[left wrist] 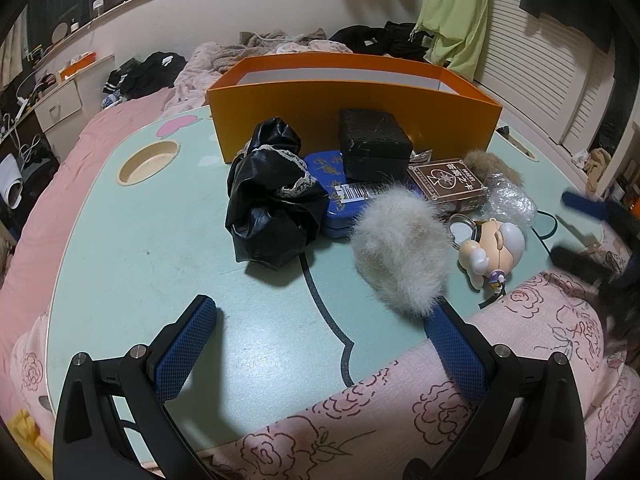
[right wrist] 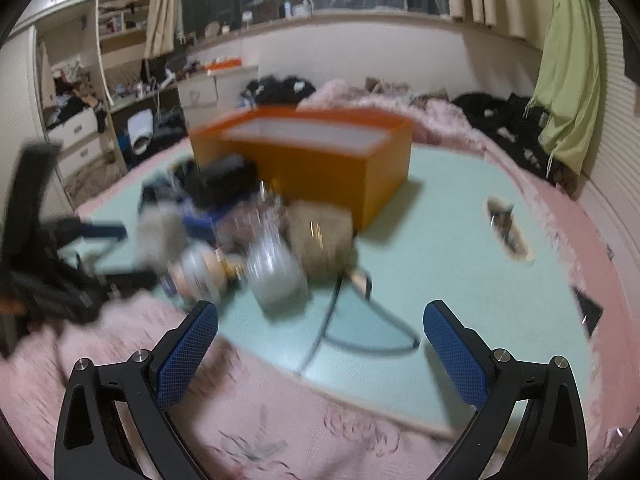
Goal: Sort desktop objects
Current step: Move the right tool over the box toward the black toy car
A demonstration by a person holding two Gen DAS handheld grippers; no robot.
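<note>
On the green table point(left wrist: 120, 240), the orange box point(left wrist: 360, 120) lies crosswise; left gripper point(left wrist: 320, 344) and right gripper point(right wrist: 320, 344) gape, empty.

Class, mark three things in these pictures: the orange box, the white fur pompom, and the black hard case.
orange box point(left wrist: 320, 120), left wrist view, on its front wall.
white fur pompom point(left wrist: 400, 246), left wrist view, middle of the fluff.
black hard case point(left wrist: 374, 142), left wrist view, on its lid.
</note>
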